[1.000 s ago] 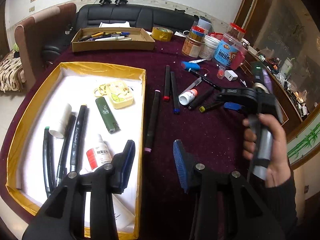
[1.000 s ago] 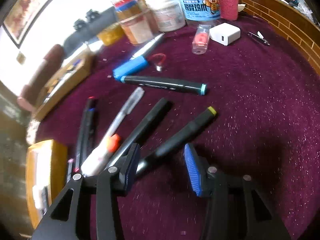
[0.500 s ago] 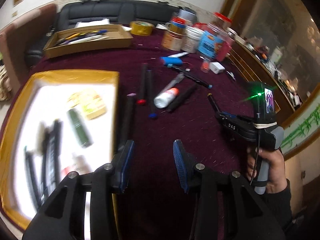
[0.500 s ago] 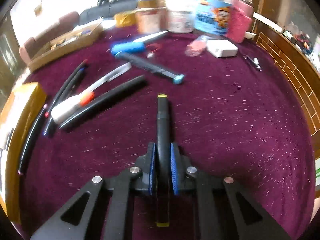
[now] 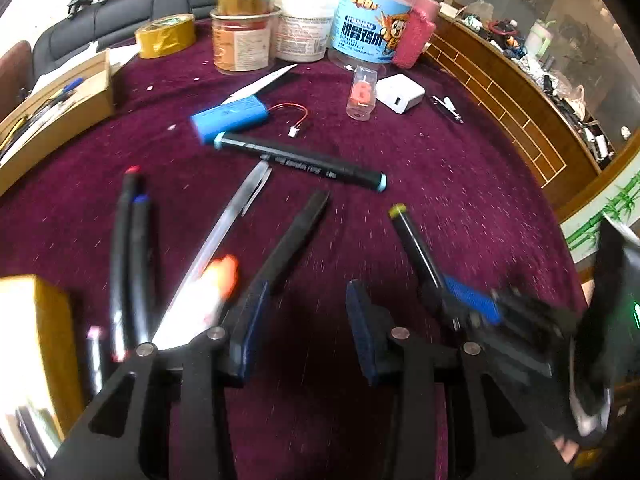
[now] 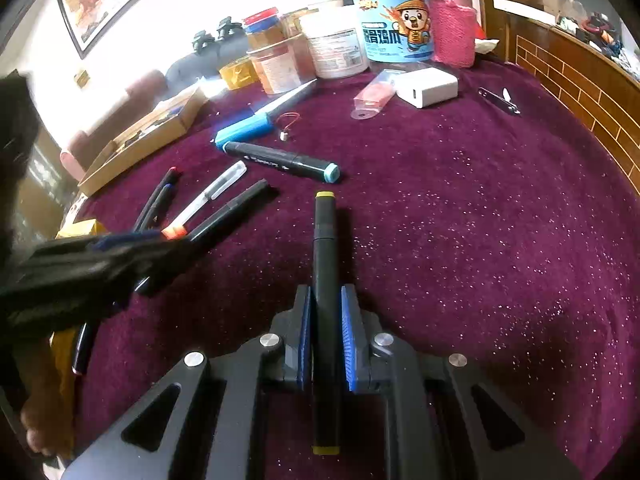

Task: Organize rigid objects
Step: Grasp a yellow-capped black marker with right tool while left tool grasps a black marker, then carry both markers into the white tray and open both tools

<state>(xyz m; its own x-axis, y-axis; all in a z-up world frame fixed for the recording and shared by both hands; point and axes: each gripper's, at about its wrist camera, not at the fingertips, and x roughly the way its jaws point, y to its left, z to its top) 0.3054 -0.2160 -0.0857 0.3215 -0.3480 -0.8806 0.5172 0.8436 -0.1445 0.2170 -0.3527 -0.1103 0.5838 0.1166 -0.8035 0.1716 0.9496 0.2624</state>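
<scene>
My right tongs (image 6: 325, 344) pinch a black marker (image 6: 325, 280) with yellow ends, their blue pads pressed on its barrel; it runs lengthwise between the fingers, its far tip out ahead over the purple surface (image 6: 480, 240). They closed on it just now. From the left view, that marker (image 5: 416, 248) slants up out of the right tongs (image 5: 460, 300), low on the right.

My left tongs (image 5: 304, 328) stand spread with nothing between them, hanging over the surface (image 5: 440, 152) near a loose group of pens: a dark pen (image 5: 296, 236) just past the left pad, a clear pen (image 5: 224, 236) with an orange cap beside it, and two dark pens (image 5: 128, 248) with red and blue tips further left. Beyond lies a teal-capped marker (image 5: 300, 160), touching a blue battery pack (image 5: 232, 116). Jars (image 5: 368, 24) crowd the far edge. A yellow box corner (image 5: 48, 340) shows at the lower left.
</scene>
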